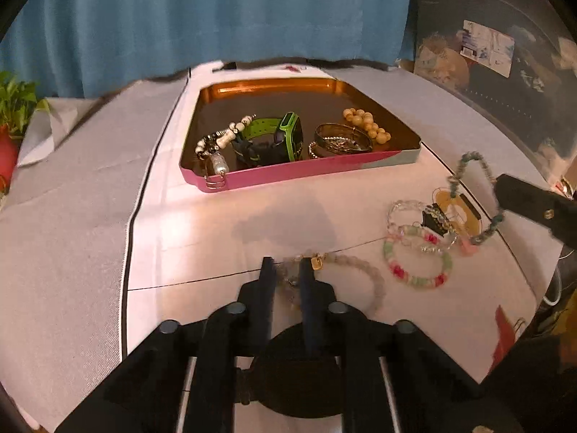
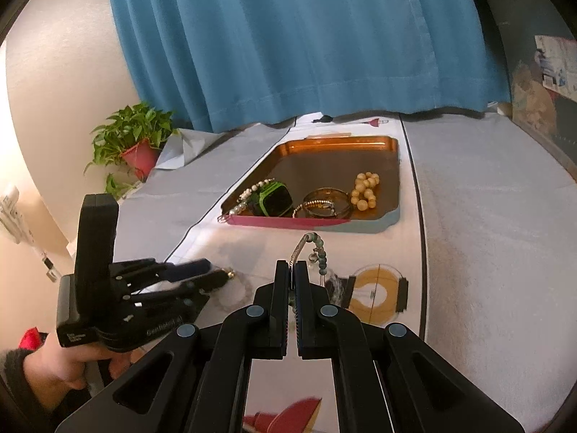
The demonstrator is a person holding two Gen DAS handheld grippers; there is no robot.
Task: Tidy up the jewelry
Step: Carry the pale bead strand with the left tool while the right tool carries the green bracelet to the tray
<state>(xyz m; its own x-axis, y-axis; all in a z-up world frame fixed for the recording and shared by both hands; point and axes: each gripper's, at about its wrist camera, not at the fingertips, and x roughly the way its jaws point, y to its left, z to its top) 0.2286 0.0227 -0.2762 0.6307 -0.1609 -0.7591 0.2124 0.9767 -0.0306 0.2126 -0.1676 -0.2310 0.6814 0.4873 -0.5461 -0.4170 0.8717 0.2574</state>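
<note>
Pink-walled and copper-lined, the tray (image 1: 299,171) sits on the white cloth (image 1: 202,223) in the left wrist view, holding a black-and-white bead bracelet (image 1: 216,144), a green watch (image 1: 285,137), a brass bangle (image 1: 340,140) and cream beads (image 1: 368,124). Nearer the camera, the left gripper (image 1: 286,265) has its fingers down on the cloth around a pale bead bracelet (image 1: 360,267) with a gold tag; the jaws are narrowed on the strand, but a firm pinch cannot be told. To its right lie a pink-and-green bracelet (image 1: 418,267), a clear bead bracelet (image 1: 404,209) and a round card (image 1: 458,213). A teal bracelet (image 1: 468,173) hangs off the cloth from the right gripper's finger (image 1: 530,202) at the frame's edge. In the right wrist view, the right gripper (image 2: 292,267) is clenched on that teal bracelet (image 2: 319,252), whose loop stands up above the fingertips, short of the tray (image 2: 360,225). The left gripper (image 2: 216,274) reaches in from the left, tips low on the cloth by the pale bracelet (image 2: 241,290). A potted plant (image 2: 133,140) stands far left before a blue curtain (image 2: 306,43).
</note>
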